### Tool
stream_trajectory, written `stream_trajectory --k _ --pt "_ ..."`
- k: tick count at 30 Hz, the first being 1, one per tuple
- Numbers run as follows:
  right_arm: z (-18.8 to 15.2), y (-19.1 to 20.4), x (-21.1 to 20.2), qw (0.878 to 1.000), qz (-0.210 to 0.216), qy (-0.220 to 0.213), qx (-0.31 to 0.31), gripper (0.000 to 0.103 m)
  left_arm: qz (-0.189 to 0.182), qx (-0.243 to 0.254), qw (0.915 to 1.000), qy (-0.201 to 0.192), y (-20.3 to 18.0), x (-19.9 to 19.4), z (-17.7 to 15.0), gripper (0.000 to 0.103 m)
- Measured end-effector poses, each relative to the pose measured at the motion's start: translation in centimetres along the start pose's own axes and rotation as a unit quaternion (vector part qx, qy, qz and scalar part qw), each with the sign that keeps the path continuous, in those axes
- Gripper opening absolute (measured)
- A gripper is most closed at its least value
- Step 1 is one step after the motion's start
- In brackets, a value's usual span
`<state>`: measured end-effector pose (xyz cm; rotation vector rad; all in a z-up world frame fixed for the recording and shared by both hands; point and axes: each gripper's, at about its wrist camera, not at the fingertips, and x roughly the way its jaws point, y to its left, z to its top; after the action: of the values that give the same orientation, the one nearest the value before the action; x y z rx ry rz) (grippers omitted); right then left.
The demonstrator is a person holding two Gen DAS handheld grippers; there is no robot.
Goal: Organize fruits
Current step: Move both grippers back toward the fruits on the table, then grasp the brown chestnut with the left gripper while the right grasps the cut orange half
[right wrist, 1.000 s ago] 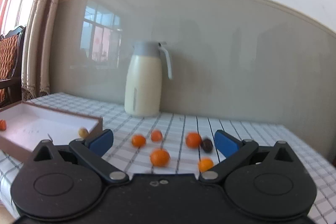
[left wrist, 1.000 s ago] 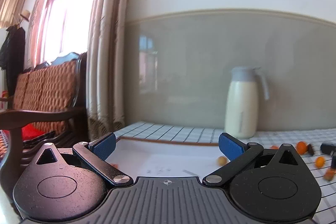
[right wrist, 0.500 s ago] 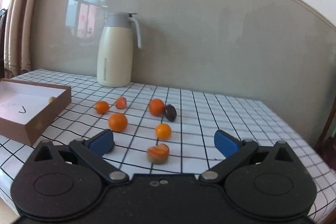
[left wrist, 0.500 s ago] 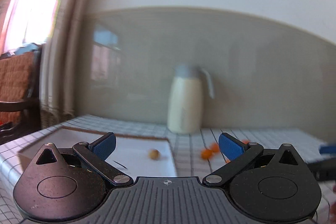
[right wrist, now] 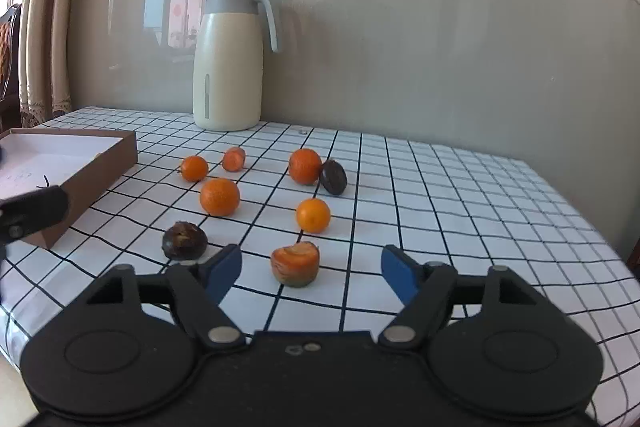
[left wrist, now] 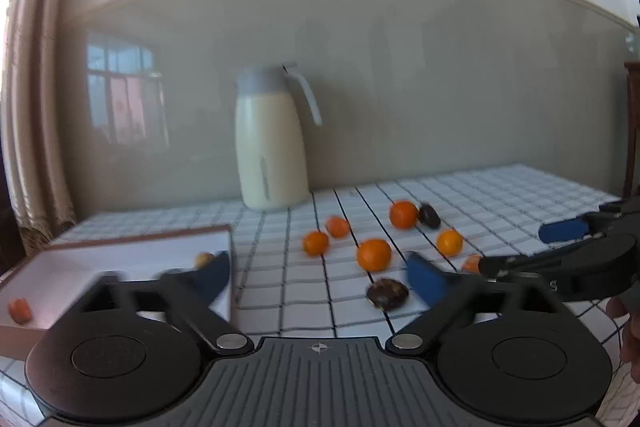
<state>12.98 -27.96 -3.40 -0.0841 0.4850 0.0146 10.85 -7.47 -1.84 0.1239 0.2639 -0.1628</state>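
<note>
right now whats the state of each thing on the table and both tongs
left tongs: open, empty
right tongs: open, empty, cut orange piece lying just ahead between the fingers
box: open-topped, two small fruits inside in the left wrist view
jug: upright, lid on
loose oranges: whole, lying on the tablecloth
dark fruits: lying outside the box

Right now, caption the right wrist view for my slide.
Open right gripper approaches an orange chunk among scattered fruit on the checked tablecloth.
</note>
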Motion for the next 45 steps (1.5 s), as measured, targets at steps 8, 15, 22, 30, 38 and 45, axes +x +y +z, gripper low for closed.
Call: stream_trajectory --k 8,15,22,30,38,45 --pt "-0.6 -0.7 2.2 0.999 0.028 0.018 -0.013 0.057 -0.031 -0.02 0.9979 0.053 -1.3 4.3 -0.5 0.078" --pt "-0.6 -1.0 3.8 0.998 0.043 0.033 -0.012 0.044 -0.052 -0.025 0.9946 0.087 -3.0 7.8 -0.9 0.063" --pt "-0.3 -0.7 5.0 0.998 0.053 0.041 -0.014 0.036 -0.053 -0.032 0.9925 0.105 -3.8 9.7 -1.0 0.056" --pt "0.0 -0.8 5.6 0.997 0.054 0.053 -0.006 0.034 -0.049 -0.036 0.9895 0.131 -4.0 11.4 -1.4 0.054" --pt "0.1 -0.9 5.4 0.998 0.053 0.046 -0.003 0.026 -0.064 -0.018 0.9904 0.121 -4.4 10.6 -1.1 0.038" --pt "0.3 -1.0 4.6 0.998 0.045 0.039 0.004 0.026 -0.057 -0.023 0.9916 0.114 -3.3 9.5 -0.6 0.038"
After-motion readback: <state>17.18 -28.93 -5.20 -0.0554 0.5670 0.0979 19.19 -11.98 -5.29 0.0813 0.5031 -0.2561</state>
